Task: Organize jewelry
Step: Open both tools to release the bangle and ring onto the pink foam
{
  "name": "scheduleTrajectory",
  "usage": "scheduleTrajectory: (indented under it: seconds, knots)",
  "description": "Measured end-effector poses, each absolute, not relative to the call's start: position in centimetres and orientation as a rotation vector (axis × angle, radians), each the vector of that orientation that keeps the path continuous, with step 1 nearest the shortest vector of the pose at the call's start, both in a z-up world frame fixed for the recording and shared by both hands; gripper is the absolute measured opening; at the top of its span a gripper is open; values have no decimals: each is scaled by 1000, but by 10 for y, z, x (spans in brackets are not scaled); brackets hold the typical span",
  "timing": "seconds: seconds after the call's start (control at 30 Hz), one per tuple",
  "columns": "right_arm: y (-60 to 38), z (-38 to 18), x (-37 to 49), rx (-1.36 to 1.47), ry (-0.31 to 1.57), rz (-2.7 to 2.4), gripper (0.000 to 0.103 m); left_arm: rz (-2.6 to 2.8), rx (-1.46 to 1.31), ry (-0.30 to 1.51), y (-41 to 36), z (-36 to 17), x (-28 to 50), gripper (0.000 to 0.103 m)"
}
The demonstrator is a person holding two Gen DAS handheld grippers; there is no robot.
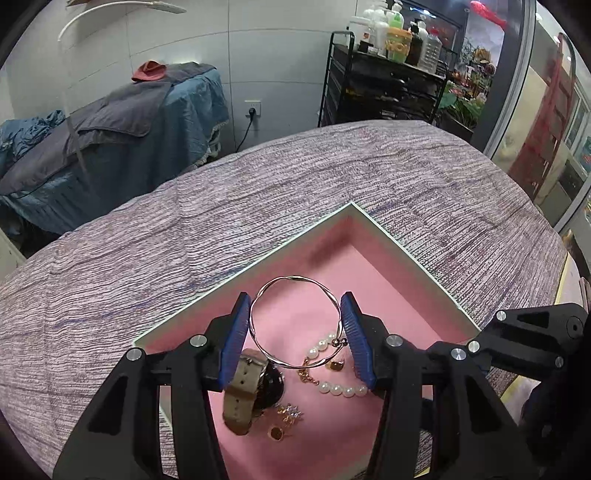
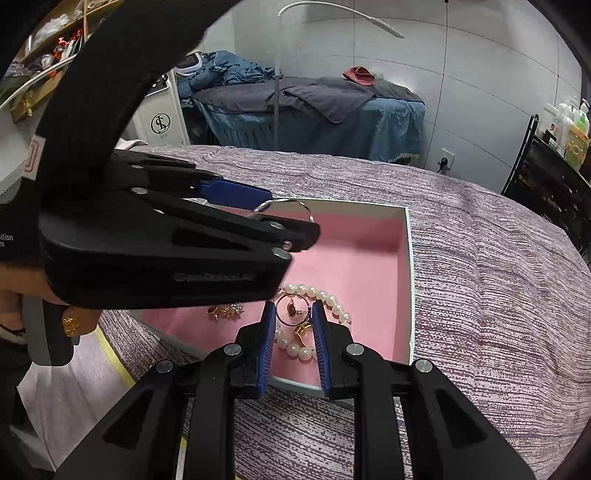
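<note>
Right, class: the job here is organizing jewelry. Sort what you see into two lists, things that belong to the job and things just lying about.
Belongs to the job:
- bangle, held in the left gripper
- small ring, held in the right gripper
- pink-lined box
- pearl bracelet
- watch

Just lying about:
- bottles on the black rack
- red cloth
- grey blanket

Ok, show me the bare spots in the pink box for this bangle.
The far corner of the pink box, between its two white walls, is bare lining. The near end is crowded: watch, pearl bracelet and gold earrings. The left gripper holds the bangle above the box.
</note>
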State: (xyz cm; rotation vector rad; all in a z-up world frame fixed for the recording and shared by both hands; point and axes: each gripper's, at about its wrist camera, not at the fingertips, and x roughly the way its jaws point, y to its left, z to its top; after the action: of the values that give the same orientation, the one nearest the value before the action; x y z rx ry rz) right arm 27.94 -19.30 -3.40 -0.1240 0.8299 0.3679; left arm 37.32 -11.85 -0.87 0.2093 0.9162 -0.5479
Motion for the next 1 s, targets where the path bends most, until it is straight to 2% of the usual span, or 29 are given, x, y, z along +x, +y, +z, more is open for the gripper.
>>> scheduleTrajectory:
  seconds: [0.27, 0.53, 0.63, 0.73, 0.8, 0.83, 1.0]
  knots:
    - [-194, -45, 290, -96, 861, 369, 20, -587, 221, 1028, -134, -35, 390, 51]
    - [-192, -49, 294, -96, 863, 364, 20, -573, 229, 1051, -133, -42, 391, 53]
    - [-192, -50, 293, -90, 859, 363, 20, -565, 222, 1033, -132, -38, 390, 63]
    - [-191, -48, 292, -76, 846, 370, 29, -561, 194, 1010, -127, -30, 389, 69]
    - [-192, -45, 285, -70, 828, 371, 43, -560, 166, 982, -121, -21, 386, 75]
    - [-192, -42, 282, -72, 815, 361, 55, -559, 153, 968, -118, -17, 385, 79]
    - [-192, -32, 268, -75, 763, 343, 58, -546, 50, 889, -94, 6, 364, 87]
